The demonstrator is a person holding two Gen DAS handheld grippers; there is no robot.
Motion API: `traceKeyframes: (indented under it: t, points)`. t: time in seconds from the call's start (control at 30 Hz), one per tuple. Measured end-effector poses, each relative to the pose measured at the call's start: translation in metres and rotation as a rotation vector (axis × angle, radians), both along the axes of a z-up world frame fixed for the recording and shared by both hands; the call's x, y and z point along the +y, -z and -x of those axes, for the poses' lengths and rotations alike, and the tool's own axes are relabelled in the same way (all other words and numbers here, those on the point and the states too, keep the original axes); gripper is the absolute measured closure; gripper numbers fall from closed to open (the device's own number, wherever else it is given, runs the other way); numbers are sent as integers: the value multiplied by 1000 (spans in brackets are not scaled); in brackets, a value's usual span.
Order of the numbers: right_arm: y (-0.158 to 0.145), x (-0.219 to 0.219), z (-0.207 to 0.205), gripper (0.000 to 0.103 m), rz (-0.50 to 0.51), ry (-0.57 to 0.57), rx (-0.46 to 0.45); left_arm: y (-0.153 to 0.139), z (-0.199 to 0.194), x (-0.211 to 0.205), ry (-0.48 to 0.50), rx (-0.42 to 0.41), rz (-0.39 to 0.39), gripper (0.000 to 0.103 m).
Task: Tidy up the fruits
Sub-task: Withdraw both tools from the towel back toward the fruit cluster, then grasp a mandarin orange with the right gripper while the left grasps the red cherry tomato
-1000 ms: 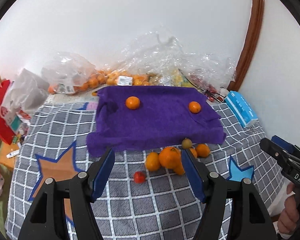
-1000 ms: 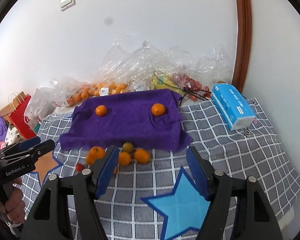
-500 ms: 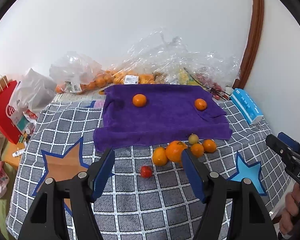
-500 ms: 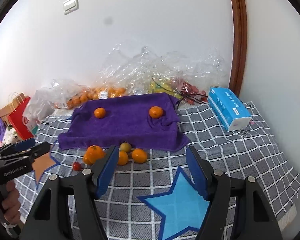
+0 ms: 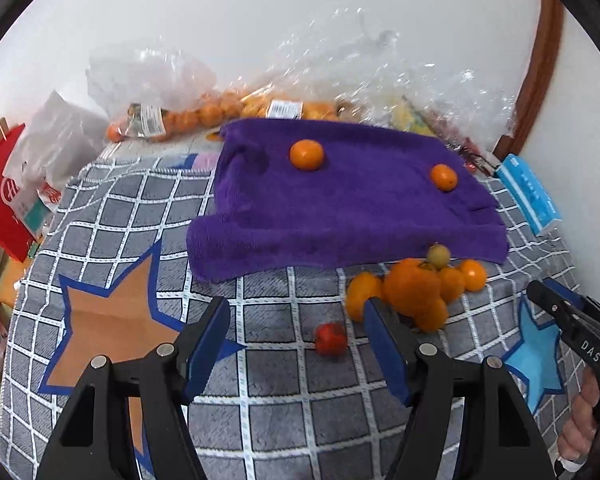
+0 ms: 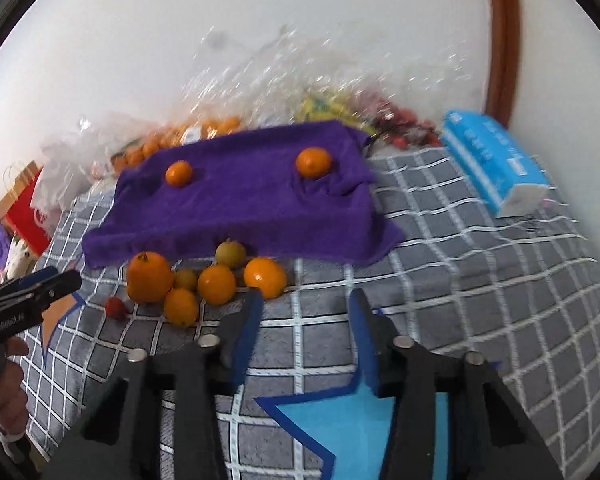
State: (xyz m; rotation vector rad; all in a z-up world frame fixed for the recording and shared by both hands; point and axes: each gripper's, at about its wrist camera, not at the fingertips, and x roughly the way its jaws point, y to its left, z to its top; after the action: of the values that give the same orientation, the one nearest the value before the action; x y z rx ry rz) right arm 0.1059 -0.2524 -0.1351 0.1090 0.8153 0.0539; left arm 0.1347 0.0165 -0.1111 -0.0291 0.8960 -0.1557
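A purple towel (image 5: 340, 208) (image 6: 244, 204) lies on the checked cloth with two oranges (image 5: 307, 154) (image 5: 443, 177) on it. In front of its edge sits a cluster of oranges (image 5: 414, 292) (image 6: 217, 284) with one greenish fruit (image 6: 230, 253), and a small red fruit (image 5: 331, 338) (image 6: 115, 307) lies beside them. My left gripper (image 5: 296, 336) hovers open just short of the red fruit, empty. My right gripper (image 6: 306, 324) is right of the cluster, its jaws closing with nothing between them and a gap still showing.
Clear plastic bags of oranges and other fruit (image 5: 220, 112) line the back wall. A blue tissue pack (image 6: 496, 160) lies at the right, and a red paper bag (image 5: 4, 200) stands at the left edge. The grey checked cloth (image 6: 480, 280) has star patches.
Both grippers have dropped closer to the cloth, so the fruit looks larger. The right gripper's jaws have narrowed markedly. The left jaws keep their width.
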Motion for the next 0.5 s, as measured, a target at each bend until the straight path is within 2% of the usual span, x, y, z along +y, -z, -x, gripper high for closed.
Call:
traceKeyframes:
  t: [0.3,0.5]
  points:
    - [26,20,-47,67,-24,-68,43,21,-19,18,-4,63,53,36]
    - [40,24,-63,68,-33,-97,77,31,-29,17,15,83,75,36]
